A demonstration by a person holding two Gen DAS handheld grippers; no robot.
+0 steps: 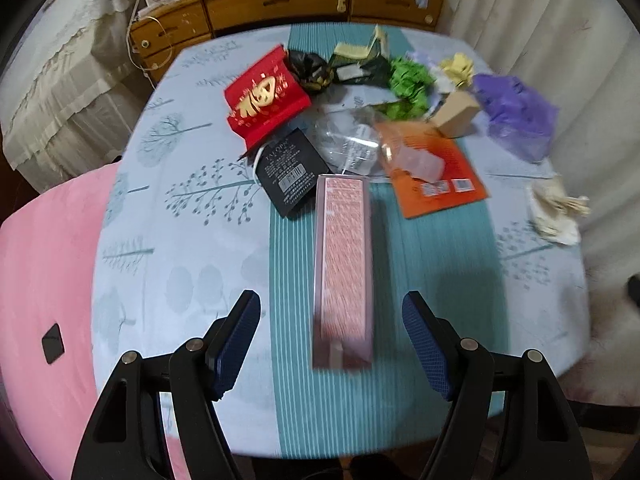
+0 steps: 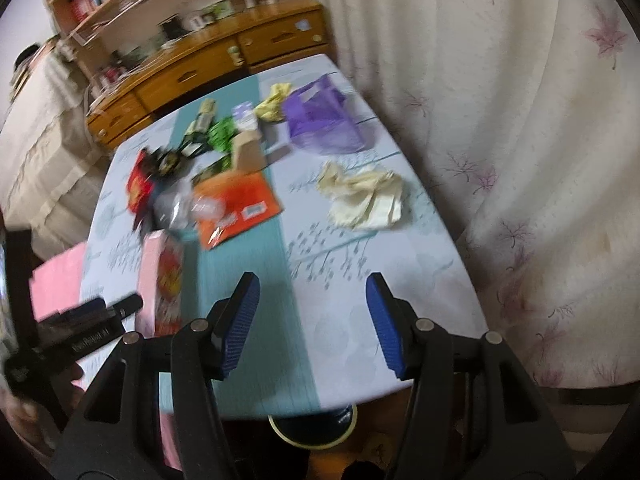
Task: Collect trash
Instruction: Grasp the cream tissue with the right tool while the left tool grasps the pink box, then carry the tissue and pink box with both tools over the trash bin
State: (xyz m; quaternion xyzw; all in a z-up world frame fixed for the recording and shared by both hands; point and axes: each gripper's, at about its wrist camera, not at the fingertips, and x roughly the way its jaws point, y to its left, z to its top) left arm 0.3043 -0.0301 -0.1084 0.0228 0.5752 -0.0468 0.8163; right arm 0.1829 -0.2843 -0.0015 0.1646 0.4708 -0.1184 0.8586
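Both tongs gape empty: the left gripper [image 1: 331,322] hangs over the long pink box [image 1: 344,268] on the table's [image 1: 192,240] teal stripe. It looks light, stiff cardboard (probably crushable); grip across its narrow sides. The right gripper [image 2: 313,314] hovers alongside.

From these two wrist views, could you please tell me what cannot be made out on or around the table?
- Printing on the long pink box, left wrist view: motion blur.
- Contents of the purple bag, right wrist view: hidden by its film.
- Round dark object below the table edge, right wrist view: cut off by the tabletop.
- Left tool, right wrist view: blurred, cut at the edge.
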